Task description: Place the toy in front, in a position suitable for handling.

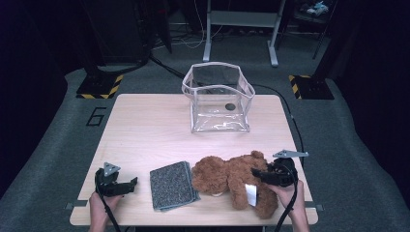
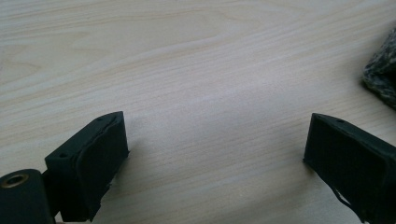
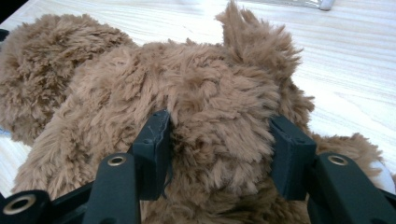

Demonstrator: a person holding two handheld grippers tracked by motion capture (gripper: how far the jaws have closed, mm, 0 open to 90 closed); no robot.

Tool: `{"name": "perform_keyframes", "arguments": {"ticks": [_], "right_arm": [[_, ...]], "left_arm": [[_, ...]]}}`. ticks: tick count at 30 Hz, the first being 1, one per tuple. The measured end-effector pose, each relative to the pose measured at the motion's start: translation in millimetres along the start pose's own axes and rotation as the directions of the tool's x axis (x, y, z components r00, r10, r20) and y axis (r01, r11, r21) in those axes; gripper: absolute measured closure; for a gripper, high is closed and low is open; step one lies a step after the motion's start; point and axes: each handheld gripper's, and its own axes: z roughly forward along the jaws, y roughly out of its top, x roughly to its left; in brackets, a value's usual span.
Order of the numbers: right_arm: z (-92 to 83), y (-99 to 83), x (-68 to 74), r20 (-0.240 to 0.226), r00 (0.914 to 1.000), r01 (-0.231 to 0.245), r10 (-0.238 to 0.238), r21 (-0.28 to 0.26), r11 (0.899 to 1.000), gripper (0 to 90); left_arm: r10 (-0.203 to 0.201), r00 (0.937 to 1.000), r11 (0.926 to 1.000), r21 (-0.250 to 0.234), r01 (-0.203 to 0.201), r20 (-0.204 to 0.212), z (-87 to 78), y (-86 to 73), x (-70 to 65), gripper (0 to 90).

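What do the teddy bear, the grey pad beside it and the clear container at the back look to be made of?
Teddy bear: soft plush, long shaggy brown pile, matte; the fur bulges between the right gripper pads.
Grey pad: speckled, apparently folded layers, probably felt or coarse cloth.
Clear container: see-through flexible plastic, likely vinyl, with pale trim; its walls sag and glint.

Brown plush teddy bear, seemingly face-down, near table edge

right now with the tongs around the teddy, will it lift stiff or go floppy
Probably floppy: the teddy is plush, and its fur bulges between the right tongs, so the limbs would likely sag. It looks light for its size, being soft stuffing. Slipping seems unlikely, since the pads sink into thick fur, though they may catch only fur and not the body.
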Motion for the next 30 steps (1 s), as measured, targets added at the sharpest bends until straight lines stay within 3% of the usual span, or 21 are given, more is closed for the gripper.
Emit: {"name": "perform_keyframes", "arguments": {"ticks": [5,7,11,13,14,19,23,25,27,30], "right_arm": [[0.1,1.3,-3.5,-0.017,0.9998,-0.011,0.011,0.005,1.000,43.7],[-0.2,1.4,-2.8,-0.012,0.9999,-0.010,0.011,0.007,1.000,43.2],[-0.8,1.2,-1.5,0.003,1.0000,-0.007,0.007,0.009,1.000,41.2],[-0.8,0.5,-1.6,0.003,0.9999,-0.014,0.014,0.007,1.000,40.8],[-0.9,0.4,-1.4,0.002,0.9999,-0.016,0.016,0.006,1.000,40.8],[0.0,0.2,-0.3,0.011,0.9999,-0.008,0.008,0.006,1.000,40.6],[0.3,0.4,0.0,0.011,0.9999,-0.009,0.009,0.010,1.000,40.8],[0.3,0.5,0.0,0.010,0.9999,-0.006,0.006,0.013,1.000,40.8],[0.3,0.6,0.2,0.009,1.0000,-0.004,0.004,0.016,1.000,41.0],[0.5,0.9,0.6,0.010,0.9999,-0.002,0.002,0.022,1.000,41.0]], "left_arm": [[-0.043,0.9967,0.9977,-0.050,0.046,0.069,-16.1,8.2,0.0,6.8],[-0.032,0.9927,0.9965,-0.073,0.041,0.116,-25.0,16.5,-8.4,7.0],[0.022,0.9846,0.9977,-0.067,-0.010,0.173,-28.6,29.5,-30.1,7.3],[0.057,0.9771,0.9976,-0.051,-0.047,0.205,-26.5,35.6,-43.6,7.7],[0.090,0.9701,0.9958,-0.040,-0.083,0.225,-24.2,38.9,-52.6,8.1],[0.167,0.9436,0.9856,-0.021,-0.168,0.286,-11.8,43.6,-90.4,9.1],[0.247,0.9222,0.9635,0.026,-0.266,0.297,1.1,41.2,-114.0,11.0],[0.243,0.9257,0.9633,0.041,-0.265,0.290,7.6,37.9,-120.5,14.4],[0.250,0.9269,0.9583,0.064,-0.278,0.279,13.1,35.2,-121.4,18.1],[0.252,0.9256,0.9576,0.065,-0.281,0.283,15.1,32.1,-117.7,21.5]]}}
